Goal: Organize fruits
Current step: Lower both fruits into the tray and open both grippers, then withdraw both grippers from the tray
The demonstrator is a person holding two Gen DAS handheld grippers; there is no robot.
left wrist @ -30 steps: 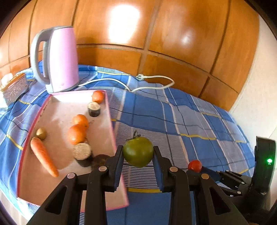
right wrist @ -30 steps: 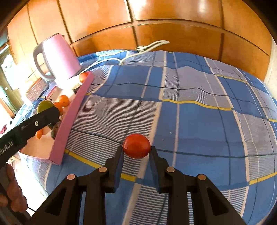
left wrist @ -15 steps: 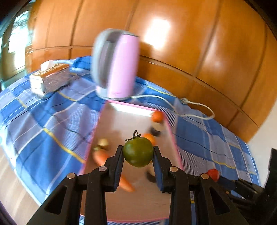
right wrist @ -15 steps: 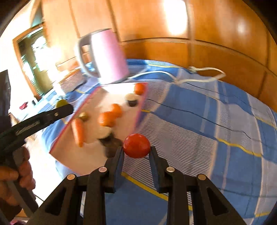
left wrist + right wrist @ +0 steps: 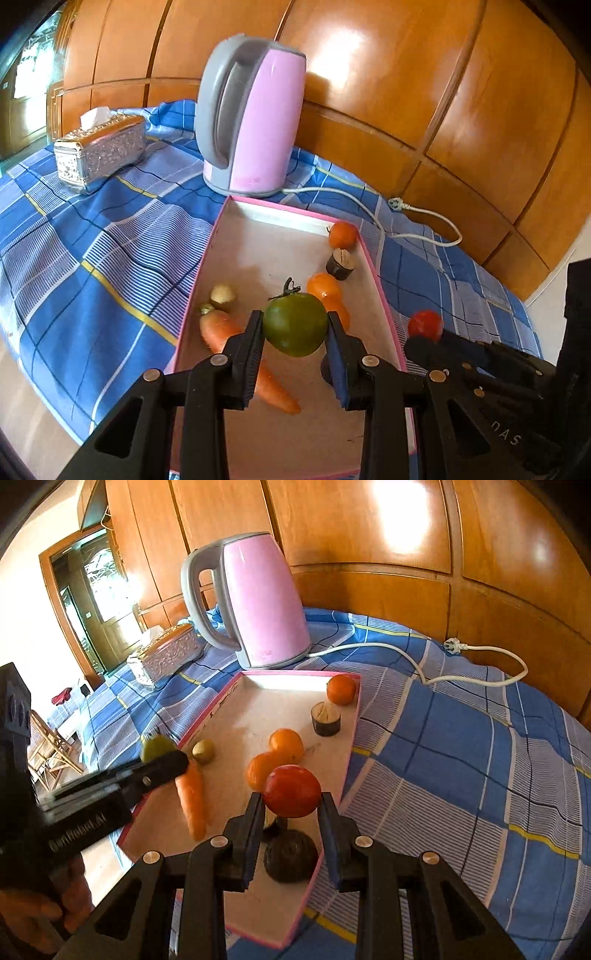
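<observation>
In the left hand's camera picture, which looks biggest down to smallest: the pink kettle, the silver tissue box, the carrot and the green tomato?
1. Pink kettle
2. Silver tissue box
3 and 4. Carrot and green tomato: unsure. The tomato is held near the lens in the left gripper, and that gripper hides part of the carrot.

Glossy wood panelling (image 5: 424,85), glazed door (image 5: 92,602)
</observation>
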